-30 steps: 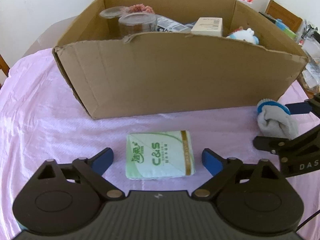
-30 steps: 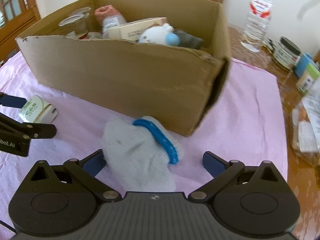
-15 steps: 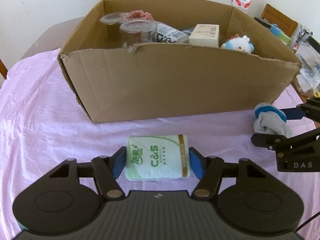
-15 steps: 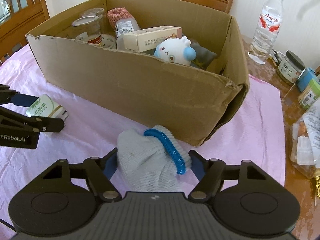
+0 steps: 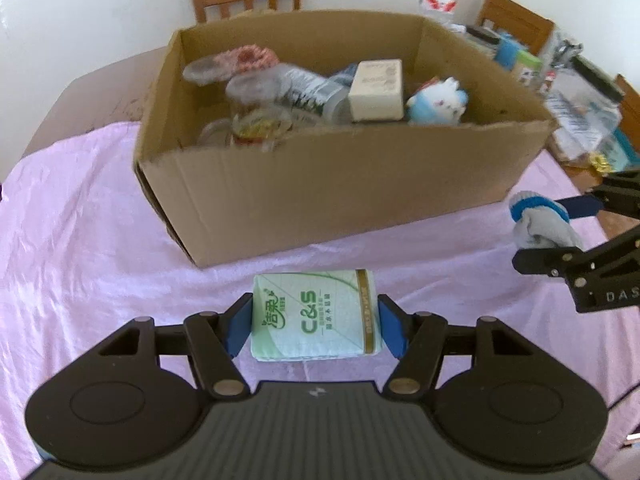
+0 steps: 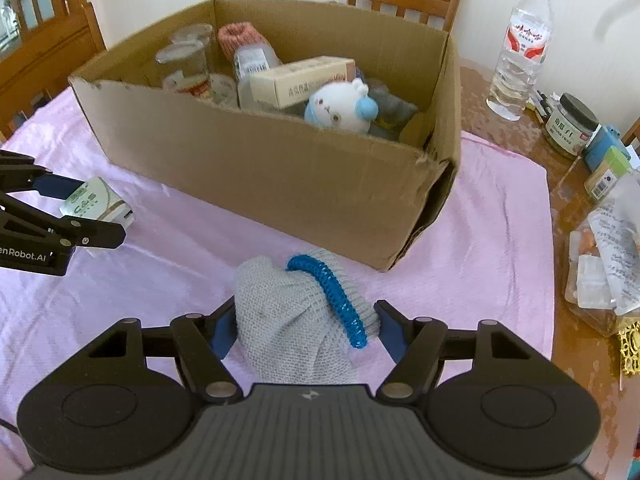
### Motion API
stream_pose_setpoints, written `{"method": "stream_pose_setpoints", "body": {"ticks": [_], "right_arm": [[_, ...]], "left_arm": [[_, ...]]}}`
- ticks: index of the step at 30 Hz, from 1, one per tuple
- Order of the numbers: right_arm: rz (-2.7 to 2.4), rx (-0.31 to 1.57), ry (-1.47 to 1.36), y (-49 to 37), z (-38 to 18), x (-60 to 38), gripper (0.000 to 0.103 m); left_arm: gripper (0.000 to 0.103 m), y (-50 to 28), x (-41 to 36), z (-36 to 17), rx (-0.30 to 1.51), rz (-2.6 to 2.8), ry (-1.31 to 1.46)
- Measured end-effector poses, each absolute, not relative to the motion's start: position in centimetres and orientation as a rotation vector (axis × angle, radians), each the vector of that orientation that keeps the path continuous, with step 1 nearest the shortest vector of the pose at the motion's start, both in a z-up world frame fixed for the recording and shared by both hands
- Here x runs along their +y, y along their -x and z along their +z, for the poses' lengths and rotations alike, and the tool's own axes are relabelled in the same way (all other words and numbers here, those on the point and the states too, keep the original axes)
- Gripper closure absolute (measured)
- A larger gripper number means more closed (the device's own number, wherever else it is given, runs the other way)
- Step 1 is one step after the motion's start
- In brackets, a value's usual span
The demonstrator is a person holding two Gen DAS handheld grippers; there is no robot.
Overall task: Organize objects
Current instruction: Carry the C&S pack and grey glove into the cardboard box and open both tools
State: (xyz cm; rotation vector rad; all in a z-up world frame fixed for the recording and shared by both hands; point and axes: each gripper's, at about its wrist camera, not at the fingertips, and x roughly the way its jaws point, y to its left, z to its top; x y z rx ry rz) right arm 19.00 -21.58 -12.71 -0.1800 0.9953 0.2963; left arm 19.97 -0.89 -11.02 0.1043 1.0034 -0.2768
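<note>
- Left wrist view: the left tool is clamped on the tissue pack, held above the pink-covered tabletop before the cardboard box. The pack looks light, soft and slippery; its short sides suit gripping.
- Right wrist view: the right tool squeezes the floppy knit glove. Only here is the water bottle sharp.

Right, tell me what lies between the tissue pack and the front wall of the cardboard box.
Only bare pink cloth. The left wrist view shows nothing between the tissue pack, clamped in the left gripper, and the cardboard box.
</note>
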Motion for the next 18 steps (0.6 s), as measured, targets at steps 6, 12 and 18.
{"method": "stream_pose_setpoints", "body": {"ticks": [6, 12, 18], "right_arm": [[0.326, 0.966, 0.156, -18.4, -9.7, -22.2, 0.029], [0.347, 0.903, 0.191, -18.3, -6.5, -22.4, 0.029], [0.353, 0.846, 0.202, -19.0, -4.1, -22.6, 0.029]], "left_arm": [[0.039, -19.5, -1.5, -5.5, 0.903, -0.372, -0.179], [0.039, -21.0, -2.8, -1.2, 0.804, -0.426, -0.177], [0.023, -22.9, -4.0, 0.4, 0.728, -0.427, -0.163]]}}
